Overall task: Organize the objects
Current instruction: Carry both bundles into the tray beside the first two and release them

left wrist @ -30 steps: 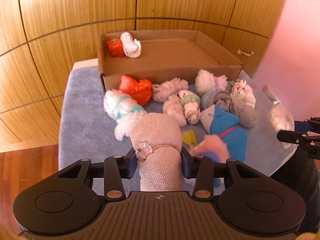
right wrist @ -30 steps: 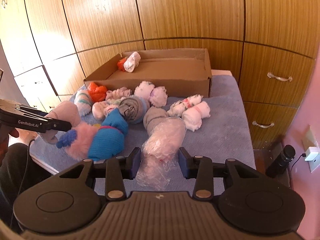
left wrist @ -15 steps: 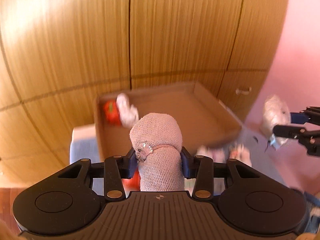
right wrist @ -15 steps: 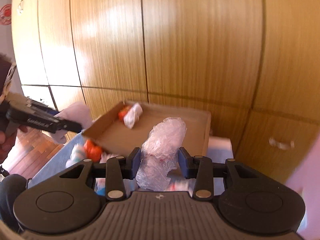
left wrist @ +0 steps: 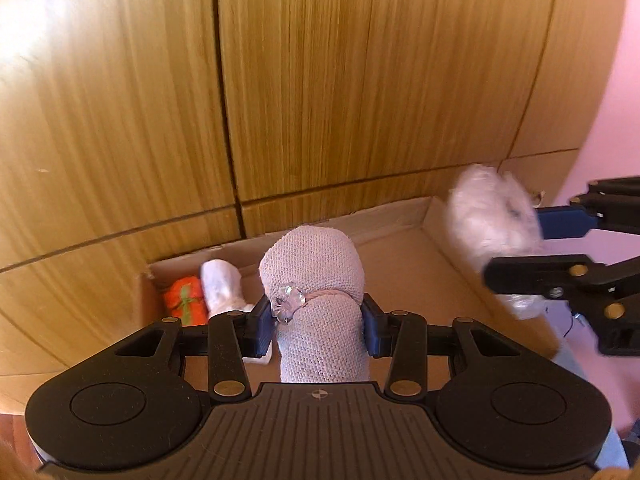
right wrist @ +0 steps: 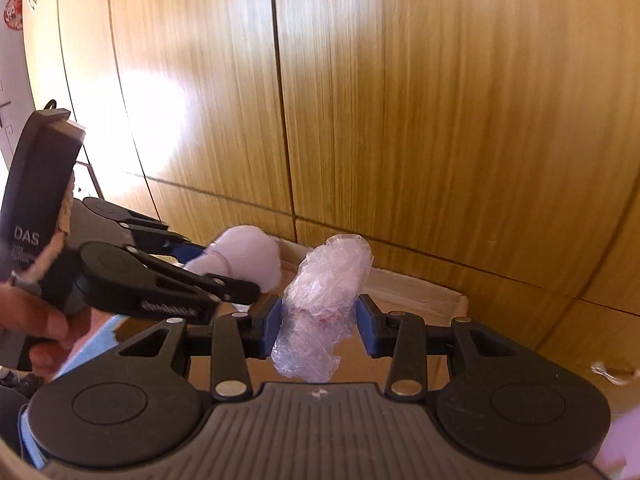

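Between the left tool's (left wrist: 317,322) blue pads, a beige sock roll (left wrist: 316,280).

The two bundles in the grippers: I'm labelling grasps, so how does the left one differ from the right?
The knitted sock roll in the left gripper is opaque pinkish-beige knit; the plastic-wrapped bundle in the right gripper is crinkly and see-through. The sock roll has a band with a clear bead; the wrapped bundle shows none. Both are clamped at mid-length over the cardboard box.
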Available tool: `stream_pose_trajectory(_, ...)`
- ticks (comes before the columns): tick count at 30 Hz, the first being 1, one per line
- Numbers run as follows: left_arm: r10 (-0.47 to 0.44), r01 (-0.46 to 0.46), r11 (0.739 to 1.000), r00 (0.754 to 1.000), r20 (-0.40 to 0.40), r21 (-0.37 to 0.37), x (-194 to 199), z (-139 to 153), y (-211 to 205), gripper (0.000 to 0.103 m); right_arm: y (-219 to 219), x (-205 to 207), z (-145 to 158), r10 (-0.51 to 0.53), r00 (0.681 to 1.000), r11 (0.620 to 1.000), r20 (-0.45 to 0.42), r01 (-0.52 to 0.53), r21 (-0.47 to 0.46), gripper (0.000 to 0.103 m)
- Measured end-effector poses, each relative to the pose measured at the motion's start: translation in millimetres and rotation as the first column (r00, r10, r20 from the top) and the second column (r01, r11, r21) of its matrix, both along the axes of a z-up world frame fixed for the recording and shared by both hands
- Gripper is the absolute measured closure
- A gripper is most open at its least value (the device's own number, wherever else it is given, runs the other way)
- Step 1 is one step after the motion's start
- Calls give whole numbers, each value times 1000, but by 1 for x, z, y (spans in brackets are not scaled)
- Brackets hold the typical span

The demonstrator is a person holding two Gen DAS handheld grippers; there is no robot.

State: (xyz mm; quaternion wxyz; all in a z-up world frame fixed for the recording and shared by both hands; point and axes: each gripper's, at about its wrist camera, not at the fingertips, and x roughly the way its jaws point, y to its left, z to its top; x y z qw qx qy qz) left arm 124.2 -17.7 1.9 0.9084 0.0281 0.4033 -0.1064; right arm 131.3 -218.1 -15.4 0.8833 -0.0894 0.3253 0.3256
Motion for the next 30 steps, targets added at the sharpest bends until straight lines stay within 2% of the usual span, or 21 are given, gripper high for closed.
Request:
stream_pose_trajectory(4, -2, 2, 1000, 1000, -21, -8, 25, -25, -4, 53, 11, 31, -27, 5, 999, 999, -41, -6, -40, 66)
stream_pose_trajectory(8, 20, -19, 1000, 999, -30, 17, 43, -44, -5, 53, 21, 60, -51, 16, 996, 998, -87, -21, -57, 66)
stream_pose_trajectory(14, 39, -38, 999, 998, -45, 23, 52, -65, 6, 53, 28, 90, -77, 21, 990, 998, -139, -29, -53, 65)
stream_pose_trajectory(20, 47, -46, 999, 998, -49, 28, 51, -76, 11, 53, 35, 100, -93, 26, 987, 997, -161, -37, -65, 65)
stream_pose_trajectory(30, 59, -58, 998, 997, -43, 32, 50, -83, 20, 52, 42, 109, -93, 9, 984, 996, -177, -25, -91, 67)
